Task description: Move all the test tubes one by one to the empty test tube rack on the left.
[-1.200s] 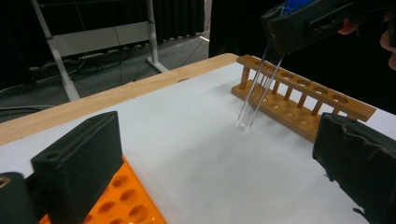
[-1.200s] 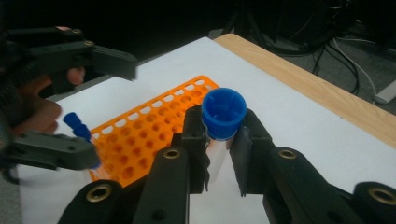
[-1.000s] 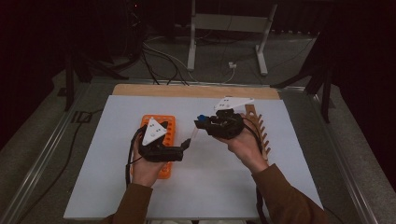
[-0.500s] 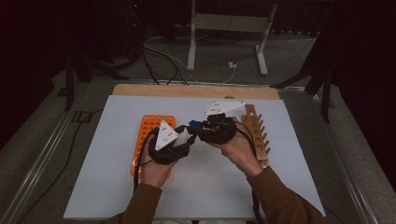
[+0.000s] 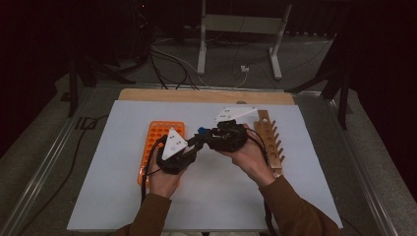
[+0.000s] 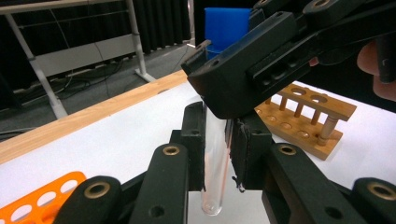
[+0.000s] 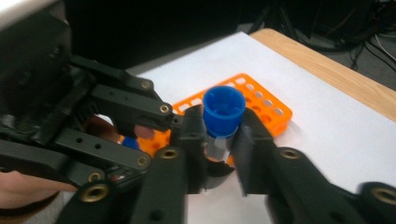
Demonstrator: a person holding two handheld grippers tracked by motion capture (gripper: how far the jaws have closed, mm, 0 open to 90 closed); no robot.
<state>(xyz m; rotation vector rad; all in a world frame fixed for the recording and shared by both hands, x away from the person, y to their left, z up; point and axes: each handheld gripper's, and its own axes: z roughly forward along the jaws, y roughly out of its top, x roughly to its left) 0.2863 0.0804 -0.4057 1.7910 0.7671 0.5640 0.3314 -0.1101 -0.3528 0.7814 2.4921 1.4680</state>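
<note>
A clear test tube (image 6: 214,186) with a blue cap (image 7: 224,109) hangs upright above the white mat, between both grippers. My left gripper (image 6: 215,135) has just closed and is shut on the glass body, its pads pressing both sides. My right gripper (image 7: 219,135) straddles the tube just under the cap. Its jaws have just been opening, and a thin gap shows at one pad. In the high view the left gripper (image 5: 195,142) and right gripper (image 5: 204,135) meet tip to tip at the blue cap (image 5: 200,131).
An orange tube rack (image 5: 160,135) lies under my left hand. A wooden rack (image 5: 269,140) with pegs and holes stands to the right of my right hand. The white mat (image 5: 123,196) ends at a wooden strip (image 5: 172,95) on its far side.
My left gripper swung right from over the orange rack to meet the right gripper, and its jaws closed on the tube. The right jaws have eased apart slightly.
</note>
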